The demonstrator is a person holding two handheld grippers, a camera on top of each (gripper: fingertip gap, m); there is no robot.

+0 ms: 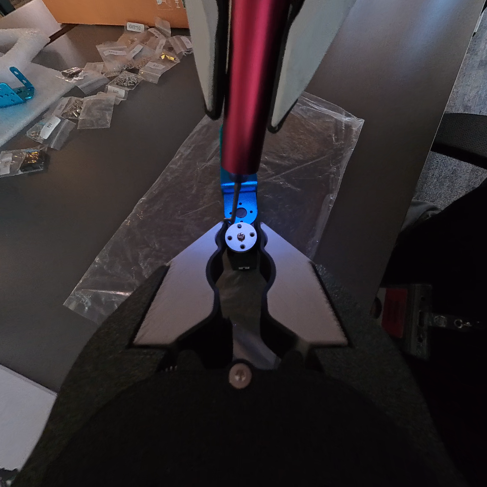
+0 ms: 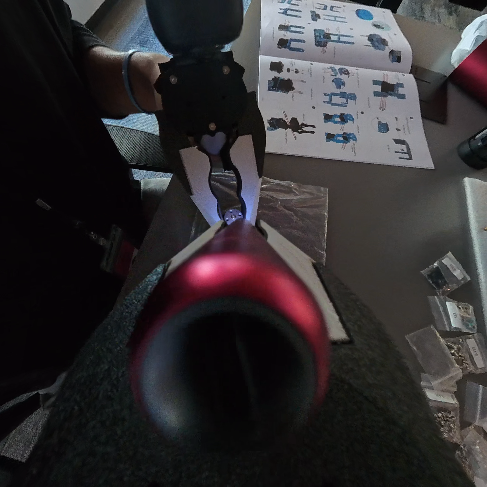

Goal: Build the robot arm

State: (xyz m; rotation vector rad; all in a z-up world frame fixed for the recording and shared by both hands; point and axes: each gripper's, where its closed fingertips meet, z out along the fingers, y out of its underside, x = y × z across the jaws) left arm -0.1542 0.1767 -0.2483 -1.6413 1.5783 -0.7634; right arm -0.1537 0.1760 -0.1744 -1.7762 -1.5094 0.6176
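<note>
My left gripper (image 1: 240,238) is shut on a small black servo motor (image 1: 242,259) with a round silver horn (image 1: 240,236) on top and a blue metal bracket (image 1: 239,201) beside it. My right gripper (image 2: 238,224) is shut on a red cylindrical electric screwdriver (image 2: 229,329); in the left wrist view the screwdriver (image 1: 246,87) points down with its thin bit (image 1: 235,203) at the bracket, next to the horn. In the right wrist view the left gripper (image 2: 232,214) faces me, holding the horn (image 2: 232,216) just past the screwdriver's tip.
A clear plastic bag (image 1: 303,168) lies flat on the brown table (image 1: 105,210) under both grippers. Several small bags of screws (image 1: 118,76) lie at the left, with another blue bracket (image 1: 15,89) on white foam. An open instruction booklet (image 2: 342,87) lies beyond. A person's arm (image 2: 126,81) holds the left gripper.
</note>
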